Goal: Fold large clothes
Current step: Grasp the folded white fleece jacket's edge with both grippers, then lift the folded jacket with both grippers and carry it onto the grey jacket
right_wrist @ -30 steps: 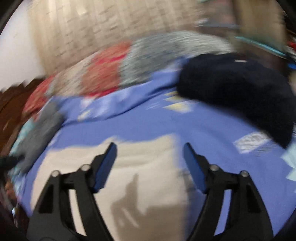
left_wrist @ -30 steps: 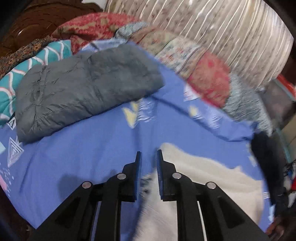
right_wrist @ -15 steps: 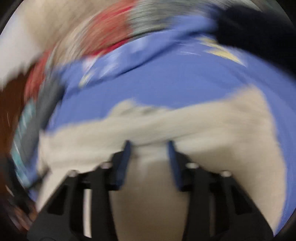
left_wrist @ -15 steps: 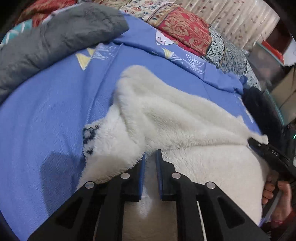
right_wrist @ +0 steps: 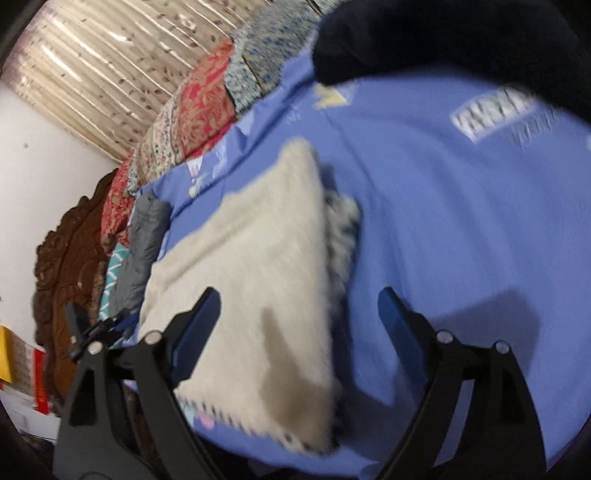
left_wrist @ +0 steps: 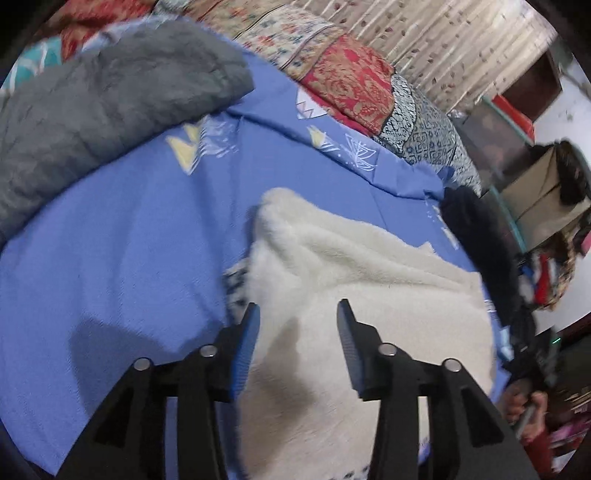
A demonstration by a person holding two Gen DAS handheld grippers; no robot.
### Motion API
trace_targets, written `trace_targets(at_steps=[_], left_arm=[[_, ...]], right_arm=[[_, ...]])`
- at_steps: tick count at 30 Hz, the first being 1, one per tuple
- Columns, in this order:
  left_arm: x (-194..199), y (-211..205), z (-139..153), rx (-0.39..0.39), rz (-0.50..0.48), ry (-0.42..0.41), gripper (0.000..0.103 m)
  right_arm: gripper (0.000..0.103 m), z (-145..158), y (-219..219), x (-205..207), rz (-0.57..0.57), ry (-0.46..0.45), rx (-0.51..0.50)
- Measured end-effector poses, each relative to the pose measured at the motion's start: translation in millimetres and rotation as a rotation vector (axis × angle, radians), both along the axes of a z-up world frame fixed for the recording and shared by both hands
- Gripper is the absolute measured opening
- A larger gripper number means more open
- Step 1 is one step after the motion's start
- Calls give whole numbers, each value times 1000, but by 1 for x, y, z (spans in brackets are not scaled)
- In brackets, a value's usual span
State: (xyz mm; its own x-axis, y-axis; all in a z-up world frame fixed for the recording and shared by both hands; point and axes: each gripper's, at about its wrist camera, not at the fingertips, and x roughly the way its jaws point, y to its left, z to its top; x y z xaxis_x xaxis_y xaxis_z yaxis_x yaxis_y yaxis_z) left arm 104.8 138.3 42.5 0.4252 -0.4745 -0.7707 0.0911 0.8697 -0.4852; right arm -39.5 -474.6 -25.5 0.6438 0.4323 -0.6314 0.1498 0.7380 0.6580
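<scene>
A cream fleece garment (left_wrist: 369,295) lies folded on the blue bedsheet (left_wrist: 110,240); a black-and-white patterned edge peeks out at its left side. It also shows in the right wrist view (right_wrist: 258,266). My left gripper (left_wrist: 297,314) is open and empty just above the garment's near part. My right gripper (right_wrist: 299,299) is open and empty, its left finger over the garment, its right finger over the sheet (right_wrist: 461,206).
A folded grey garment (left_wrist: 92,96) lies at the back left of the bed. A dark garment (right_wrist: 443,33) lies on the sheet's far right. Patchwork bedding (left_wrist: 351,81) and a curtain (left_wrist: 424,37) run behind. A carved wooden headboard (right_wrist: 66,258) stands at the left.
Both grippers were shut on the fleece half a second ago; both have opened and let it go. The fleece now lies folded over on the sheet.
</scene>
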Motion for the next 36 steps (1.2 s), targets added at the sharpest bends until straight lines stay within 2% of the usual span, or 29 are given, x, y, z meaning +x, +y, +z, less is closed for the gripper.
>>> trace_targets(at_steps=[3, 5, 7, 8, 11, 16, 19, 24, 26, 28, 29, 30, 31, 32, 33, 35, 36], left_arm=[[8, 14, -18, -100, -10, 83, 78], [8, 13, -27, -124, -23, 110, 80], [11, 8, -38, -123, -35, 139, 82], [13, 5, -42, -125, -41, 153, 82], [15, 0, -52, -134, -47, 168, 82], [20, -11, -66, -151, -57, 194, 88], [19, -23, -67, -132, -71, 180, 95], [11, -57, -54, -161, -148, 164, 97], [5, -75, -44, -133, -190, 118, 97], [4, -86, -44, -94, -200, 107, 97], [7, -88, -48, -75, -191, 125, 97], [10, -87, -54, -60, -173, 146, 87], [14, -84, -59, -36, -143, 163, 76], [15, -79, -61, -36, -123, 172, 63], [14, -74, -59, -67, -109, 170, 55], [7, -70, -47, -87, -109, 133, 50], [0, -71, -34, -81, -124, 87, 50]], right_arm=[[83, -21, -3, -4, 18, 38, 88], [83, -31, -1, 2, 38, 45, 125], [84, -37, 1, 8, 39, 59, 132], [89, -39, 5, 15, 49, 62, 135], [92, -32, 21, 30, 75, 62, 84], [90, -25, 69, 49, 223, 36, 62], [90, -30, 86, 54, 242, 52, -24], [91, -33, 80, 54, 215, 45, 21], [91, -33, 83, 54, 206, 45, 11], [90, -32, 88, 57, 199, 44, -8], [85, -31, 89, 58, 196, 45, -15], [80, -30, 91, 58, 199, 43, -27], [57, -28, 94, 60, 206, 46, -30], [43, -28, 95, 61, 213, 50, -18], [38, -23, 97, 61, 223, 40, 15], [31, -8, 105, 57, 245, -1, 2], [31, 7, 113, 55, 268, -34, -29]])
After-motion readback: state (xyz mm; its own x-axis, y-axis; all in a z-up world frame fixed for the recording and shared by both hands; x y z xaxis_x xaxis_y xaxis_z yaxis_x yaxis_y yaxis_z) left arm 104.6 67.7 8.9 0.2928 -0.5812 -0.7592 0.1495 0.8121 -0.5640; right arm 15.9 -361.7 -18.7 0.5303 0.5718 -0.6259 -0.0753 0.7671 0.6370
